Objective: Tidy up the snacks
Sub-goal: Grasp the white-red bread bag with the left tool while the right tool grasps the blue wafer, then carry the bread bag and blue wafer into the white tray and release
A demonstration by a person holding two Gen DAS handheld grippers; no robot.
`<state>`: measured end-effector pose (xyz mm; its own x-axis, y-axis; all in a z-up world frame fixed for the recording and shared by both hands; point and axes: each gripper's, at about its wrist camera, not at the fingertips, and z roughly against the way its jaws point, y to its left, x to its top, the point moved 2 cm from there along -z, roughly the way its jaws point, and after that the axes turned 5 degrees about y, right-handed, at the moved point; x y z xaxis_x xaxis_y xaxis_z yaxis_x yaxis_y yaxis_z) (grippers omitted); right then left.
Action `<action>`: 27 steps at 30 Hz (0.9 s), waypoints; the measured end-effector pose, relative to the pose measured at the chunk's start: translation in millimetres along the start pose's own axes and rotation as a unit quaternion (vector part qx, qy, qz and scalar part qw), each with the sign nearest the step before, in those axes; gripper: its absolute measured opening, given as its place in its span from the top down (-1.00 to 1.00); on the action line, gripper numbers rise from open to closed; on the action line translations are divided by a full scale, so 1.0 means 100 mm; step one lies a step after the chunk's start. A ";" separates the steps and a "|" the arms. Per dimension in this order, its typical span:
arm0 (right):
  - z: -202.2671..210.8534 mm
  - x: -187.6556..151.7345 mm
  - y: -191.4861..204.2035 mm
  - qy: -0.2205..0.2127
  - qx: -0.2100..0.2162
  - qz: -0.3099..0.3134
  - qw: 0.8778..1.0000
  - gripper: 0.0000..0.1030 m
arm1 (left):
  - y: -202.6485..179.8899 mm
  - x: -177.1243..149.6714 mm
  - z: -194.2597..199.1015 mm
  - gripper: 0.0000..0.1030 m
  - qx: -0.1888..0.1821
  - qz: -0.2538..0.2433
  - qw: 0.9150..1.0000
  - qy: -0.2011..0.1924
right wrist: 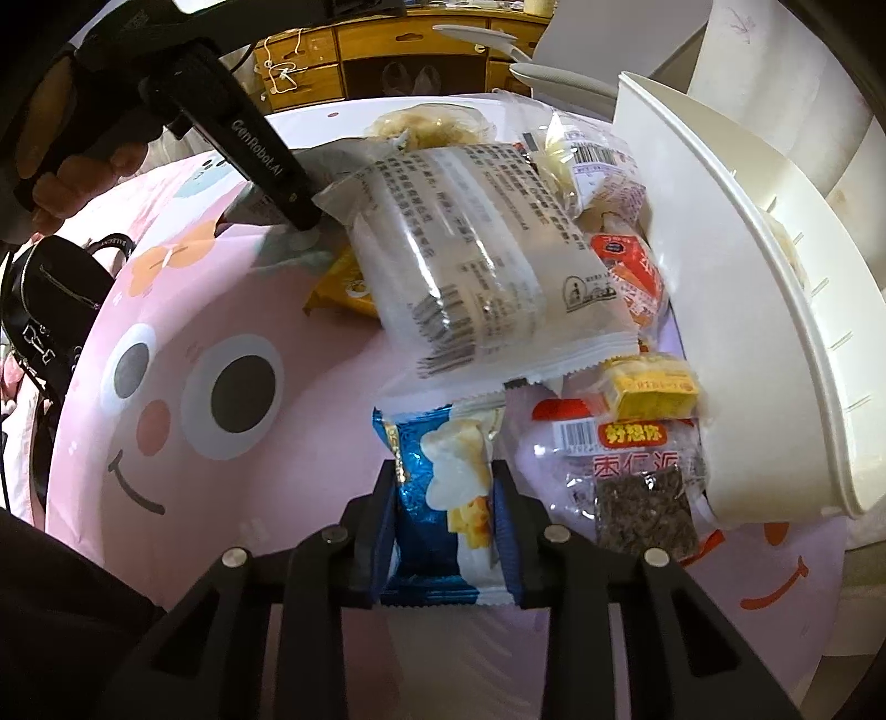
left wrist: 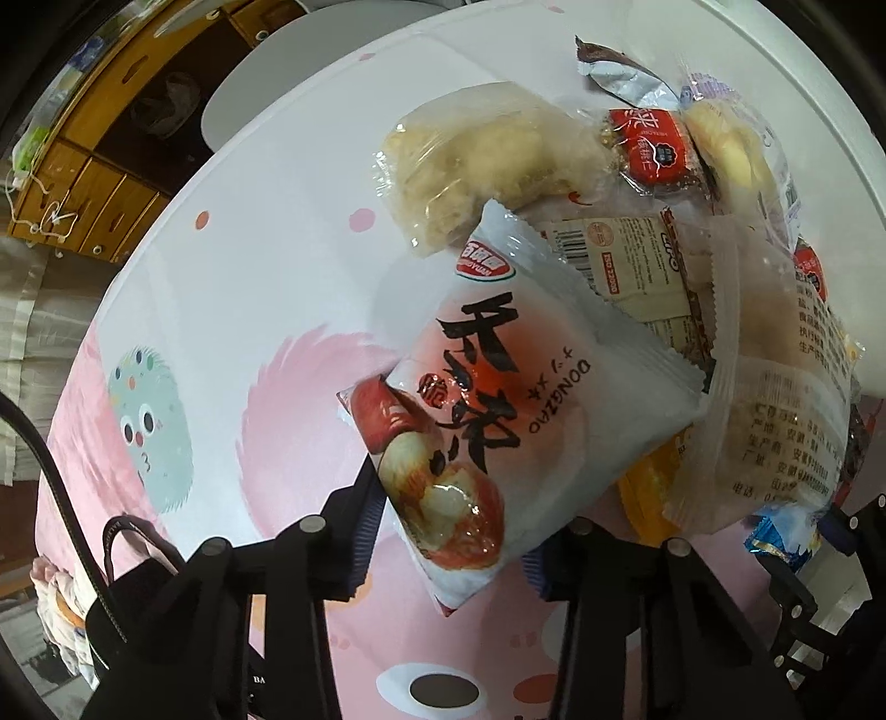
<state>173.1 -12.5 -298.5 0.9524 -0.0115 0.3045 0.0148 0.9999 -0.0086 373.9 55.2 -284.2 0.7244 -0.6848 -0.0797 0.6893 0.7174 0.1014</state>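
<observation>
A pile of wrapped snacks lies on a pink cartoon cloth point(left wrist: 232, 354). My left gripper point(left wrist: 454, 531) points down at the pile's near edge. It is shut on a white packet with red fruit and black lettering point(left wrist: 487, 399), both pads against its sides. In the right wrist view this gripper point(right wrist: 303, 220) reaches into the pile from the upper left. My right gripper point(right wrist: 443, 498) is shut on a blue and white packet point(right wrist: 437, 487), which stands between its fingers. A large grey-white packet with printed text point(right wrist: 476, 266) lies just beyond it.
A white plastic basket point(right wrist: 775, 332) lies tipped on its side at the right, mouth toward the pile. Small red point(right wrist: 631, 271), yellow point(right wrist: 653, 387) and clear pastry packets point(left wrist: 482, 160) fill the heap. A black handbag point(right wrist: 50, 310) sits at the left edge. Wooden drawers point(right wrist: 421, 50) stand behind.
</observation>
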 end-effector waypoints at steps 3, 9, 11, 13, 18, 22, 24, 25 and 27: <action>0.05 0.00 0.03 -0.006 -0.003 0.000 1.000 0.40 | -0.05 -0.09 0.09 0.21 0.004 0.008 1.000 -0.005; 0.24 -0.04 0.02 -0.015 -0.010 -0.007 1.000 0.41 | -0.09 -0.27 0.37 0.25 -0.003 0.036 0.999 -0.019; 0.34 -0.05 0.03 -0.024 -0.011 -0.012 1.000 0.41 | -0.10 -0.35 0.50 0.25 -0.004 0.040 0.999 -0.030; 0.43 -0.07 0.02 -0.030 -0.009 -0.022 0.999 0.41 | -0.11 -0.47 0.68 0.25 -0.007 0.044 0.998 -0.042; 0.80 -0.10 0.05 -0.064 -0.012 -0.037 0.997 0.41 | -0.10 -0.87 1.14 0.25 -0.021 0.055 0.995 -0.077; 1.11 -0.15 0.10 -0.087 -0.009 -0.049 0.995 0.41 | -0.21 -1.13 1.42 0.24 -0.030 0.057 0.992 -0.107; 1.21 -0.17 0.12 -0.095 -0.003 -0.062 0.994 0.41 | -0.25 -1.26 1.52 0.24 -0.036 0.062 0.990 -0.122; 1.28 -0.20 0.14 -0.101 0.007 -0.070 0.992 0.41 | -0.28 -1.33 1.58 0.24 -0.041 0.066 0.989 -0.128; 1.37 -0.22 0.16 -0.109 0.015 -0.075 0.991 0.41 | -0.32 -1.46 1.64 0.24 -0.051 0.073 0.986 -0.137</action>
<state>110.4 5.3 -175.1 0.8519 -0.1598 0.4987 0.1389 0.9871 0.0790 243.6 111.0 -113.1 0.7953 -0.5716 0.2017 0.5852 0.8109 -0.0094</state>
